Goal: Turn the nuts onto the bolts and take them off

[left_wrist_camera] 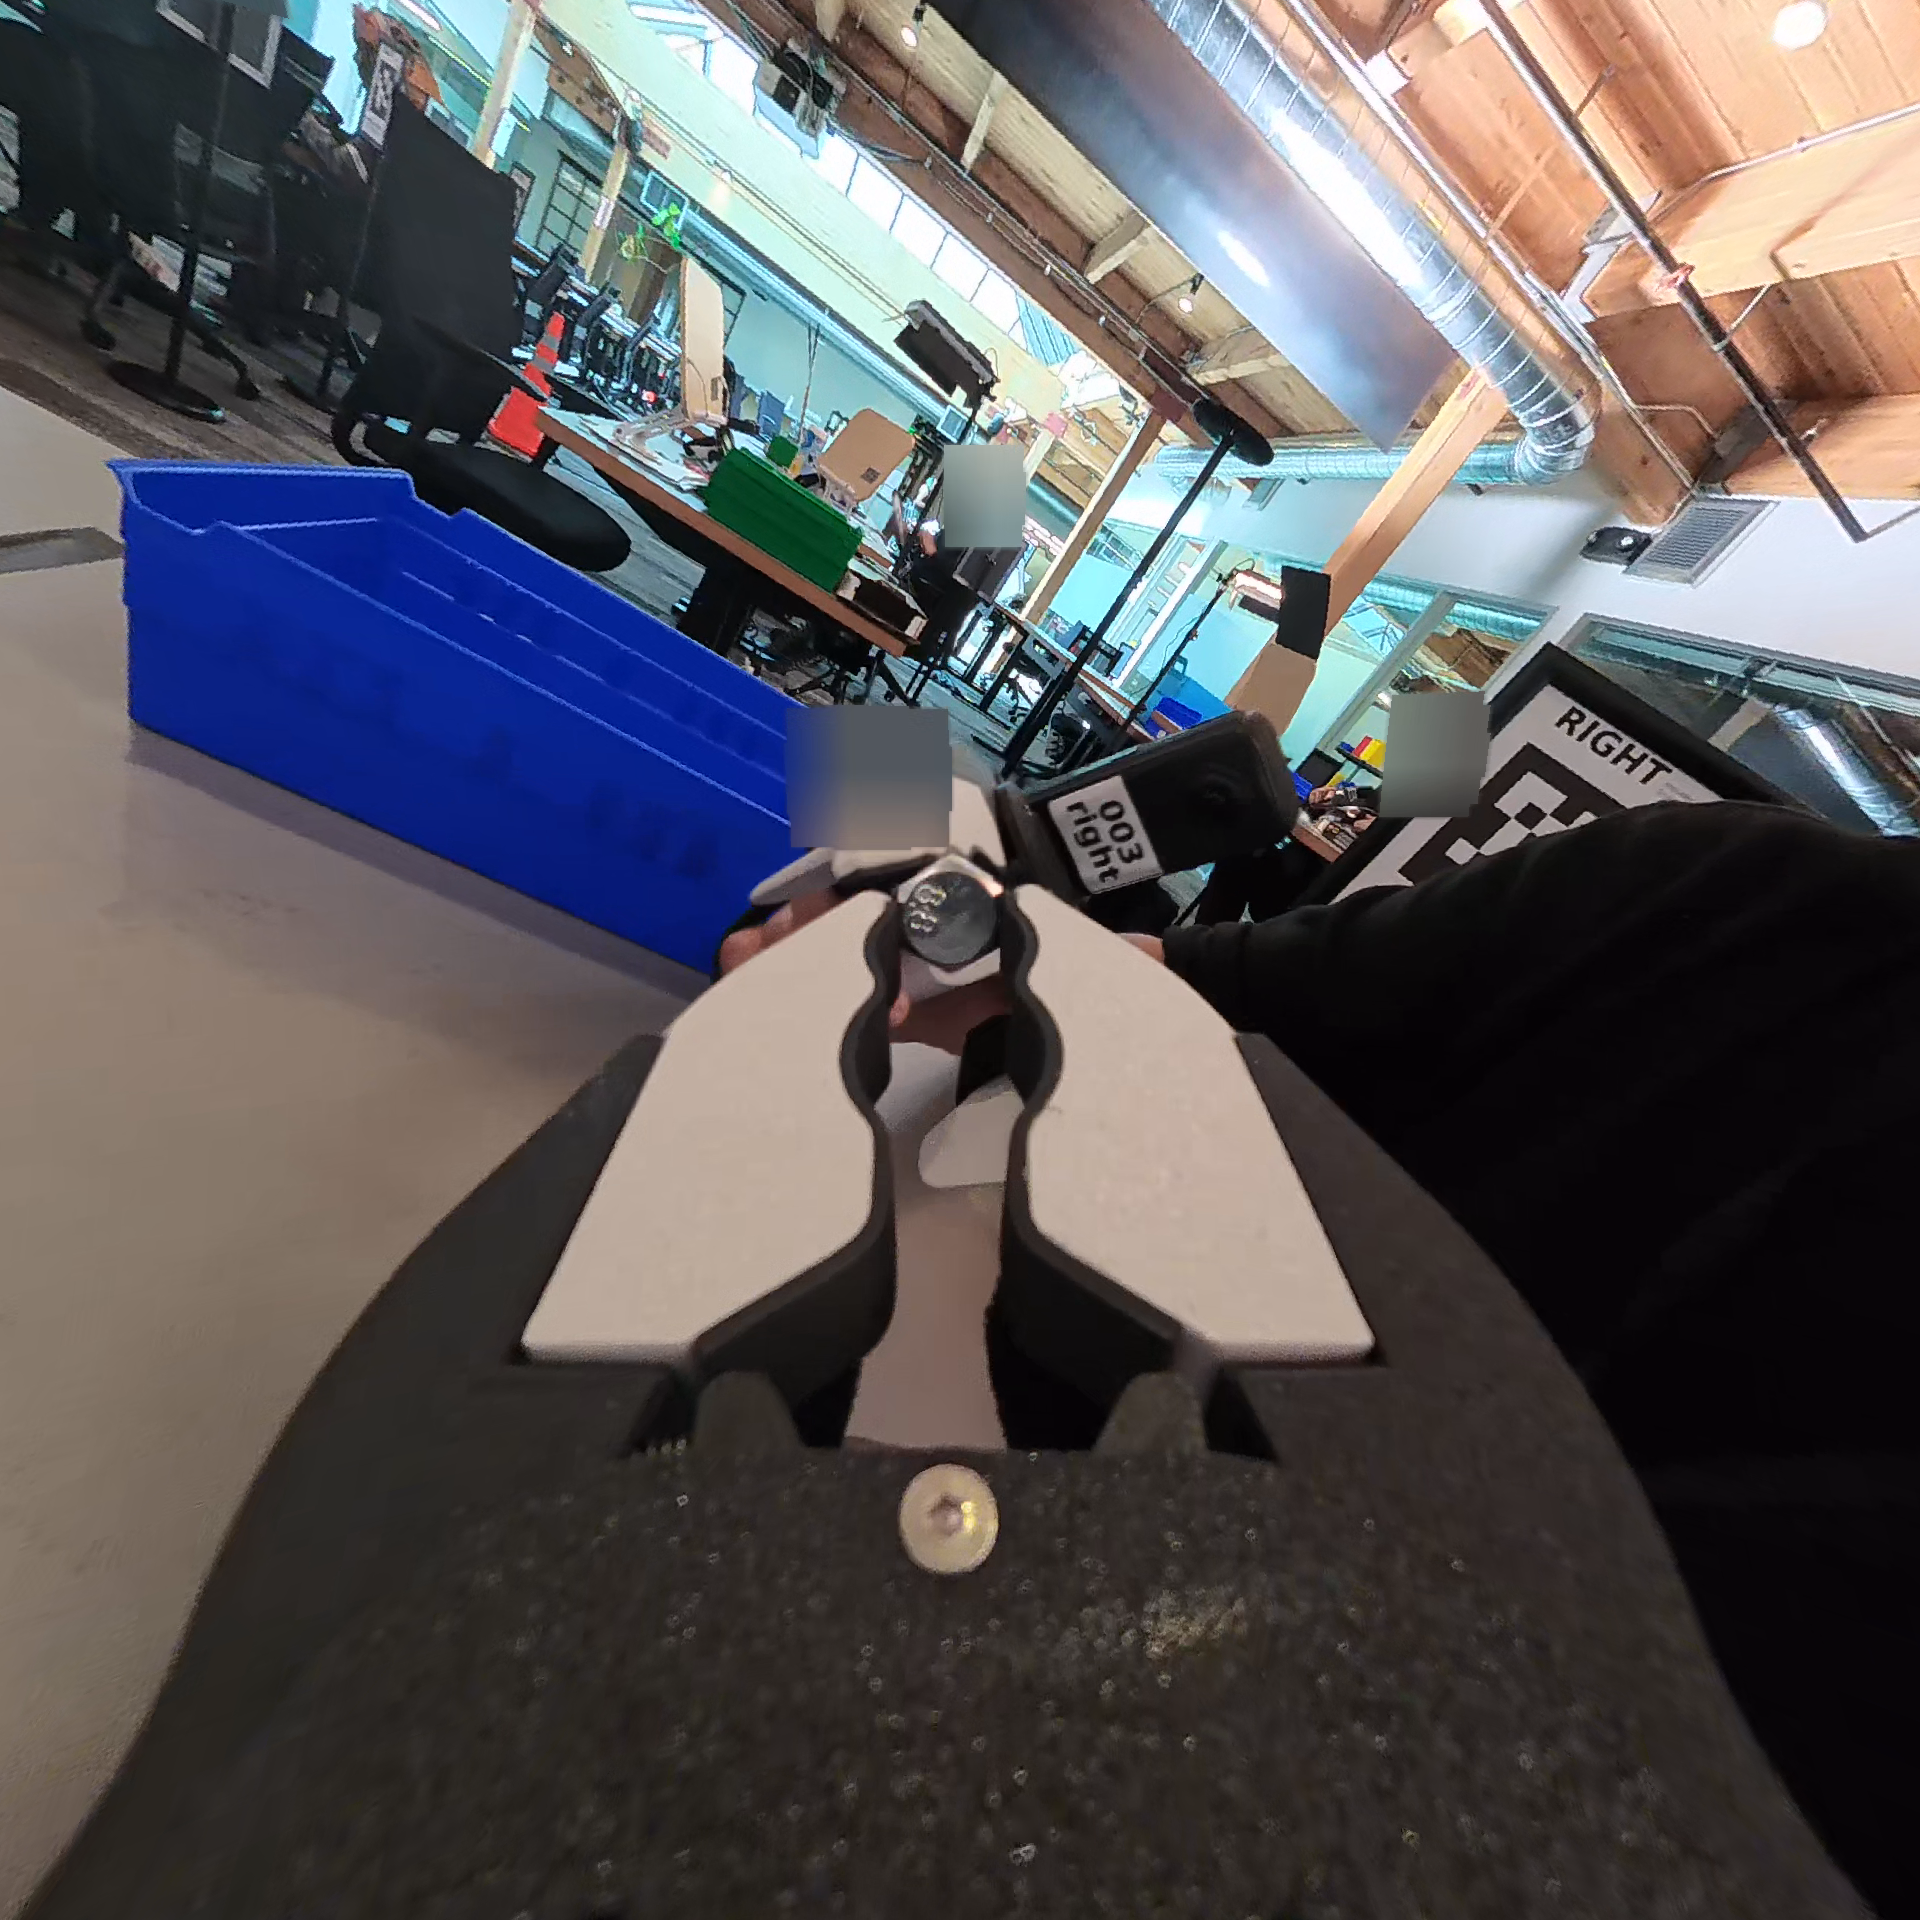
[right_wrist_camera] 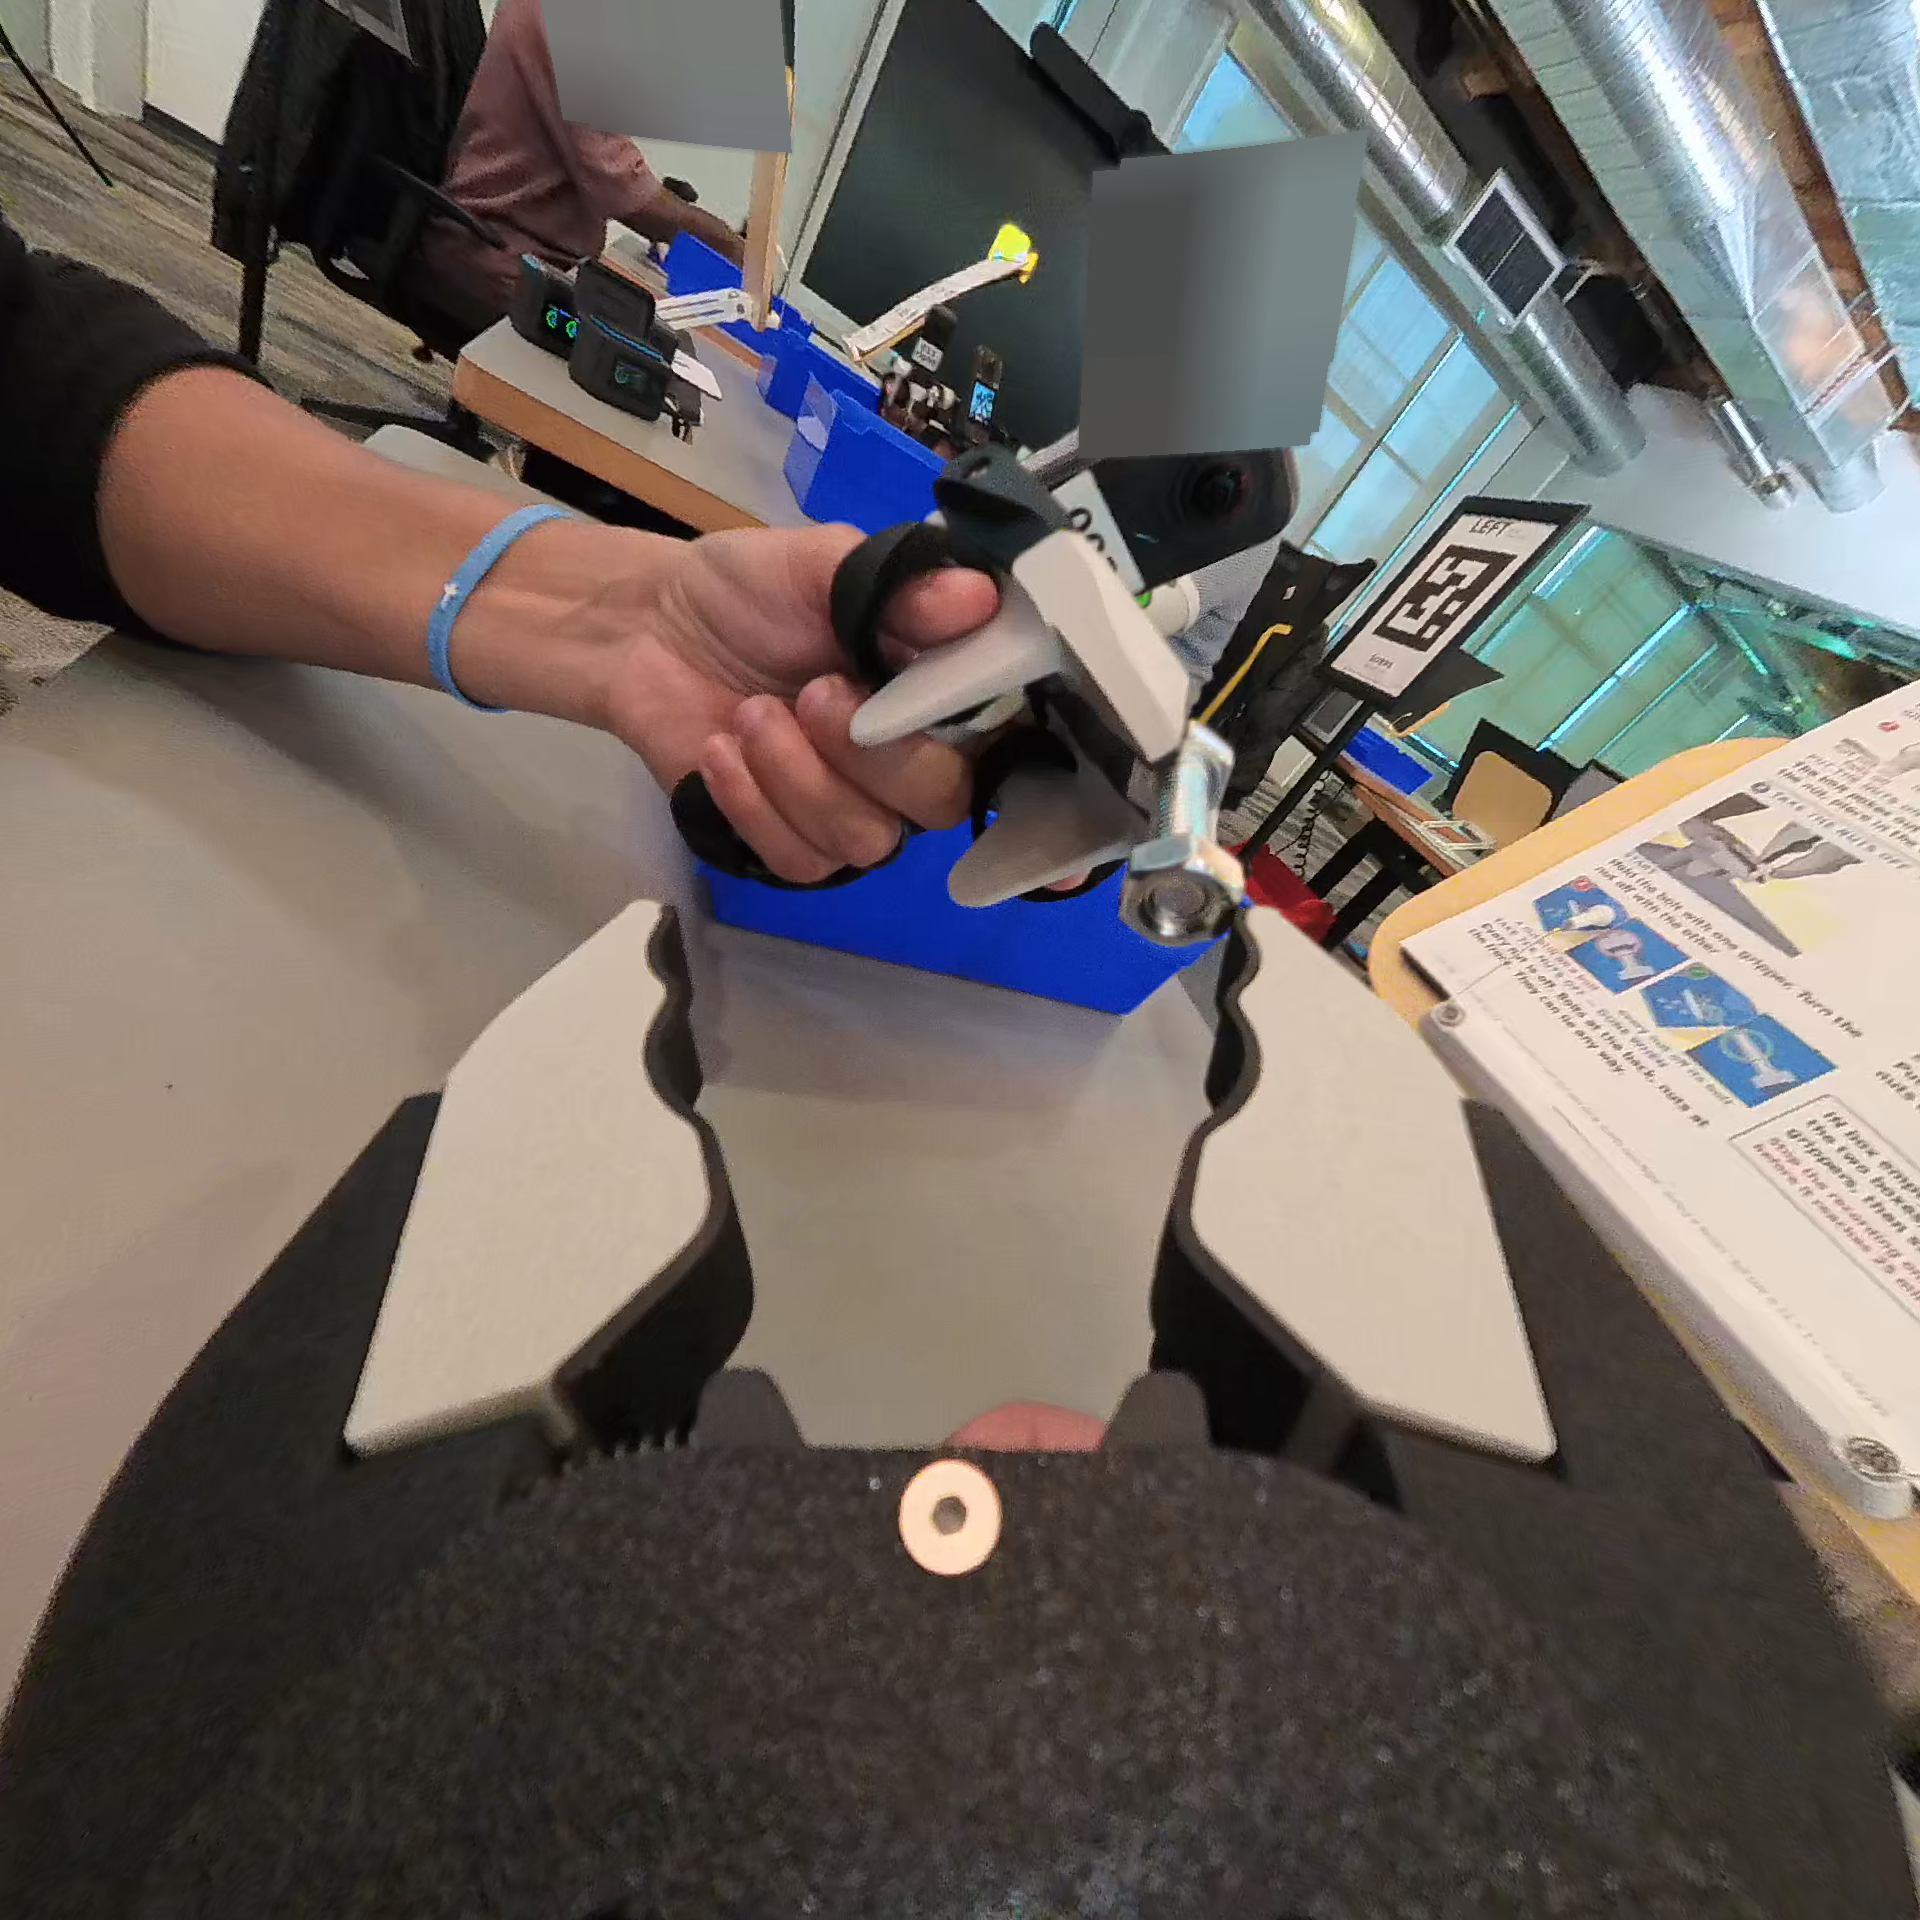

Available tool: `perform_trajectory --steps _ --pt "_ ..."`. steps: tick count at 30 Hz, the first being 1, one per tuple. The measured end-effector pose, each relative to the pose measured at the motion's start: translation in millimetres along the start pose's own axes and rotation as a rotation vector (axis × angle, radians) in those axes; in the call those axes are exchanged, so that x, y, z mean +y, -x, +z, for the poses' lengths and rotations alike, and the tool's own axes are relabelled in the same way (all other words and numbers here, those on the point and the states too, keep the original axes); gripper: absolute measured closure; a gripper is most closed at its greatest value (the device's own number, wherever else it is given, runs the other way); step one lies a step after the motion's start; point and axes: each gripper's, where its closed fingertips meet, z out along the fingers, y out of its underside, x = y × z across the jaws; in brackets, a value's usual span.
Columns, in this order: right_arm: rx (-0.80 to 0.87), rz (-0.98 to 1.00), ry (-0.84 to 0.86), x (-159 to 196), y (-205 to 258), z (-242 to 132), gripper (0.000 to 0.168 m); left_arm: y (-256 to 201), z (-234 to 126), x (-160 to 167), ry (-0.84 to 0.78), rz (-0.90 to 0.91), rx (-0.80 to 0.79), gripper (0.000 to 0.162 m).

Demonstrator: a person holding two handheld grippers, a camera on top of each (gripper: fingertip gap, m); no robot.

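My left gripper (left_wrist_camera: 945, 940) is shut on a silver bolt (left_wrist_camera: 943, 920) whose round, stamped head faces the left camera. In the right wrist view a bare hand holds this left gripper (right_wrist_camera: 1148, 753) up over the table. The bolt (right_wrist_camera: 1195, 805) sticks out of its tips towards me, with a hex nut (right_wrist_camera: 1179, 906) on the free end. My right gripper (right_wrist_camera: 951, 966) is open wide and empty. The nut sits just above and inside the tip of its right finger (right_wrist_camera: 1242, 997). One white finger (left_wrist_camera: 795, 876) of the right gripper shows behind the bolt in the left wrist view.
A blue plastic bin (left_wrist_camera: 416, 675) stands on the pale table (left_wrist_camera: 260, 1091) just behind the grippers; it also shows in the right wrist view (right_wrist_camera: 935, 935). A laminated instruction sheet (right_wrist_camera: 1662, 1039) lies at the right. A black sleeve (left_wrist_camera: 1558, 987) fills the right side.
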Motion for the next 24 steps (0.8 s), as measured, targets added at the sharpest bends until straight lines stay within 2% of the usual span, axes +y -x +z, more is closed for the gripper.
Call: perform_trajectory --steps 7,12,16,24 --pt "-0.041 0.040 0.026 13.1 9.2 5.2 0.074 1.1 -2.8 -3.5 -0.019 -0.003 -0.004 0.146" --pt "0.021 0.040 -0.008 -0.3 -10.1 -4.3 0.072 3.4 -2.8 -1.4 -0.007 0.003 -0.016 0.145" --pt "0.031 -0.041 -0.023 -14.7 -6.8 -6.2 0.072 3.2 -2.0 -0.3 -0.002 0.001 -0.012 0.145" --pt "0.014 -0.028 0.010 -3.9 1.5 3.3 0.069 -0.2 -1.1 -0.9 -0.010 -0.005 0.006 0.145"
